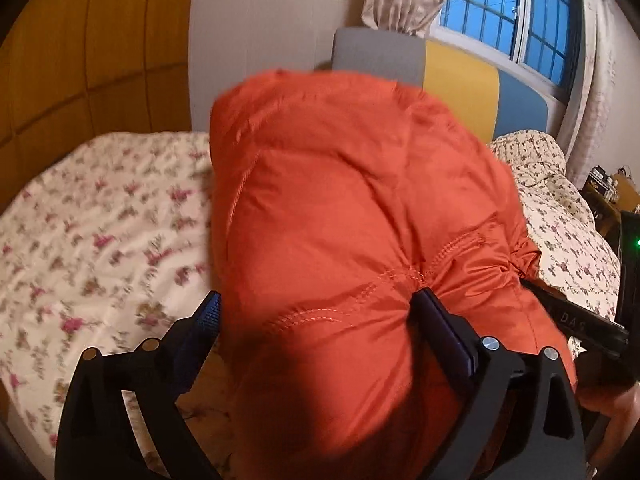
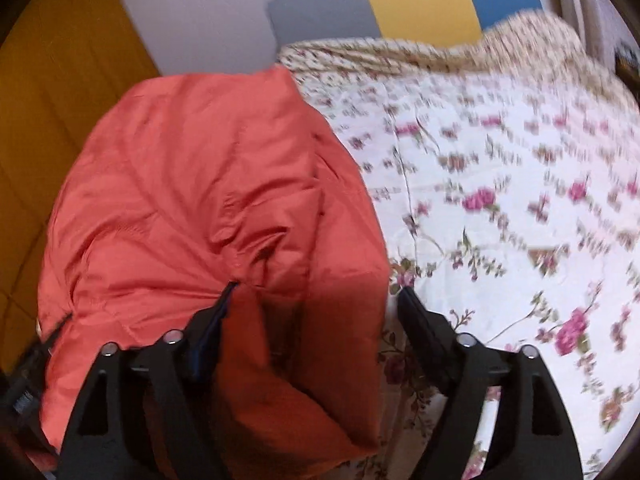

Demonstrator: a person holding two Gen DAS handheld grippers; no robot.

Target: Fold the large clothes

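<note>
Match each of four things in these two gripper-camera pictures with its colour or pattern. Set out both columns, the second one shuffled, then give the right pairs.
Things:
1. padded jacket
2. bedsheet
3. wardrobe
4. headboard's middle panel

Colours or patterns:
A. yellow
B. pale with pink flowers
C. orange-red
D. wood brown

Pairs: 1-C, 2-B, 3-D, 4-A

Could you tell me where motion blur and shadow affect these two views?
Left wrist view: the floral bedsheet is smeared by motion, the orange jacket's stitching stays fairly sharp, and a dark shadow lies on the fabric between the fingers. Right wrist view: the sheet's flowers streak sideways, the jacket's lower fold is shaded, and fisheye curvature bends the headboard.
</note>
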